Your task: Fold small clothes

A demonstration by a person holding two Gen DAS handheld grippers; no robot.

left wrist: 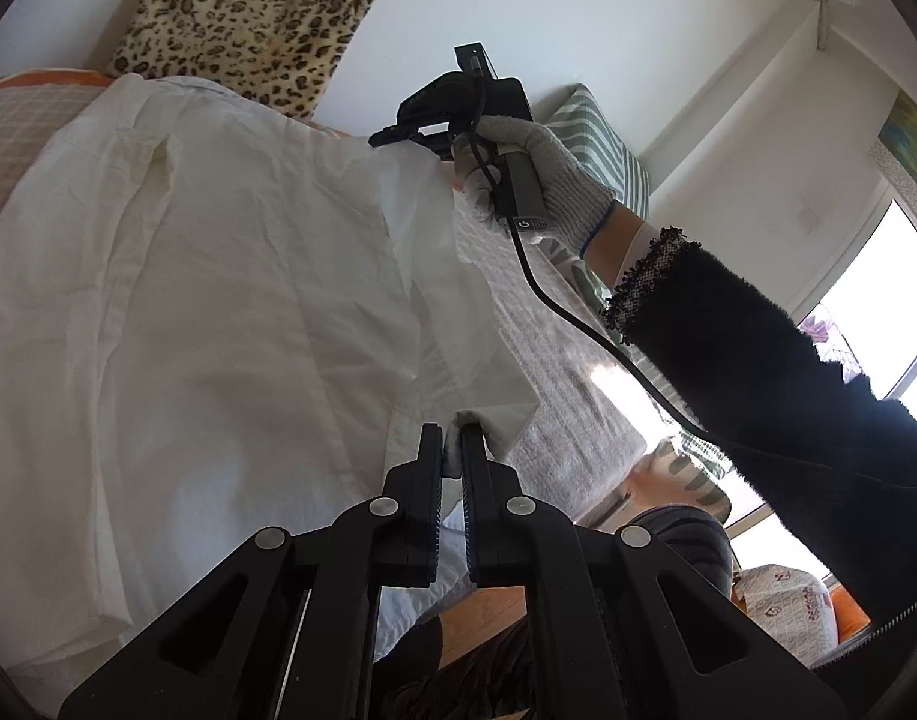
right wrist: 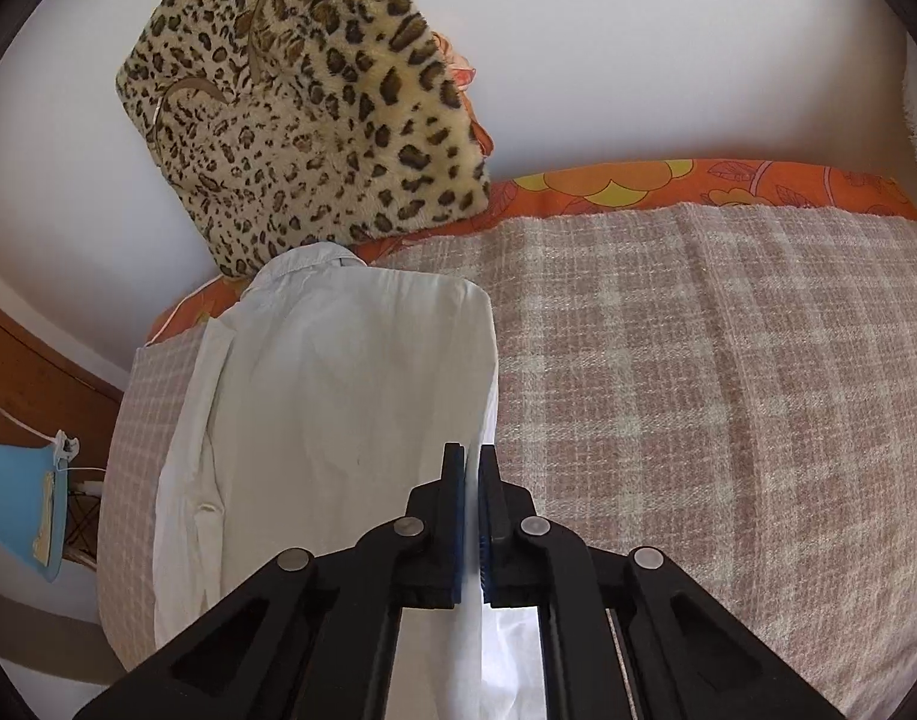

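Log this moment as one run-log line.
task: fold white shirt | left gripper: shut on shirt edge | right gripper: shut on shirt | surface: plaid blanket

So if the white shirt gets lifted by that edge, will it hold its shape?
Probably not: the shirt looks thin and creased, so it should droop. It drapes softly off the left claw, and likely weighs little.

Both wrist views look close along their tongs over the white shirt [left wrist: 218,300]; both share the leopard cushion [right wrist: 302,114].

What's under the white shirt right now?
The white shirt lies on a pink checked blanket, itself over an orange floral sheet. Anything beneath the shirt's middle is covered.
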